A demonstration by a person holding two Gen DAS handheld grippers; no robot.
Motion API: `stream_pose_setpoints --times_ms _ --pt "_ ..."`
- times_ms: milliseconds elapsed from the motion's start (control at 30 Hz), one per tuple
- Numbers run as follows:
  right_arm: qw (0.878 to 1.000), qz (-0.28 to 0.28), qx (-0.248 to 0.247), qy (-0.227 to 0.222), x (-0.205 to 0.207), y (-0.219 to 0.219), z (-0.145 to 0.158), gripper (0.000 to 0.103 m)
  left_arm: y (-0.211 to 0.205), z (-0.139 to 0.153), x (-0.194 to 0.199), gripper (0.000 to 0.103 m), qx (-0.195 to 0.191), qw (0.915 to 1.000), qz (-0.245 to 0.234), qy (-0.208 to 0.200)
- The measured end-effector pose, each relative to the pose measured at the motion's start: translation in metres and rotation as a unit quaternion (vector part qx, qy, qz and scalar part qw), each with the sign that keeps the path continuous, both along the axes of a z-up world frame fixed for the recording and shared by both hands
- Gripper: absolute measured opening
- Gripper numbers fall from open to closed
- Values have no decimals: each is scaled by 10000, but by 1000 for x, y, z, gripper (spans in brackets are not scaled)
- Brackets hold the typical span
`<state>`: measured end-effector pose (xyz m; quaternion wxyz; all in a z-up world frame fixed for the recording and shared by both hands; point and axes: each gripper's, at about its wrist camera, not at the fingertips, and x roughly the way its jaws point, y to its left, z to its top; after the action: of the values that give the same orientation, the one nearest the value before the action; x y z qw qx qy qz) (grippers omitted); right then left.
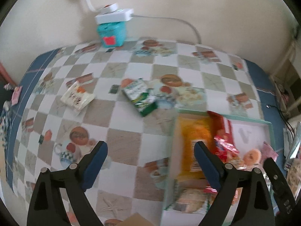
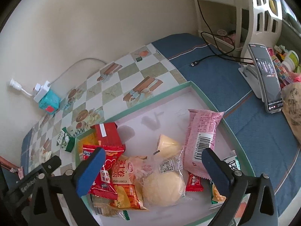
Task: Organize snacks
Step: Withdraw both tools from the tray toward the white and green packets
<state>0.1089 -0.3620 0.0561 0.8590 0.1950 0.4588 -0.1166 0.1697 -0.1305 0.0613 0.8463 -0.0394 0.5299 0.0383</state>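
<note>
A shallow box with a mint-green rim [image 2: 150,100] [image 1: 244,119] holds several snacks: a pink packet [image 2: 202,131], a round bun in clear wrap [image 2: 163,186], a red box [image 2: 107,135], an orange bag [image 2: 124,179] [image 1: 195,137]. Outside it on the checkered cloth lie a green and white carton [image 1: 141,96] [image 2: 64,140] and a white packet [image 1: 77,97]. My left gripper [image 1: 150,162] is open and empty, above the cloth at the box's left edge. My right gripper [image 2: 152,169] is open and empty over the snacks in the box.
A teal box with a white power adapter [image 1: 112,28] stands at the wall. A phone on a white stand [image 2: 267,79] and a black cable [image 2: 212,56] are on the blue cloth to the right. A brown bag [image 2: 293,109] sits at the far right.
</note>
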Motion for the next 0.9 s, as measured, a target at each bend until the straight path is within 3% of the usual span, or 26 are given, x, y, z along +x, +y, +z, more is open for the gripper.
stream_pose_setpoints --times_ms 433,900 --pt "9988 408 -257 16 10 37 10 103 88 -12 -5 94 167 9953 912 279" --pt "9926 1201 -191 -9 19 125 19 103 177 0 -28 94 144 9869 1591 202"
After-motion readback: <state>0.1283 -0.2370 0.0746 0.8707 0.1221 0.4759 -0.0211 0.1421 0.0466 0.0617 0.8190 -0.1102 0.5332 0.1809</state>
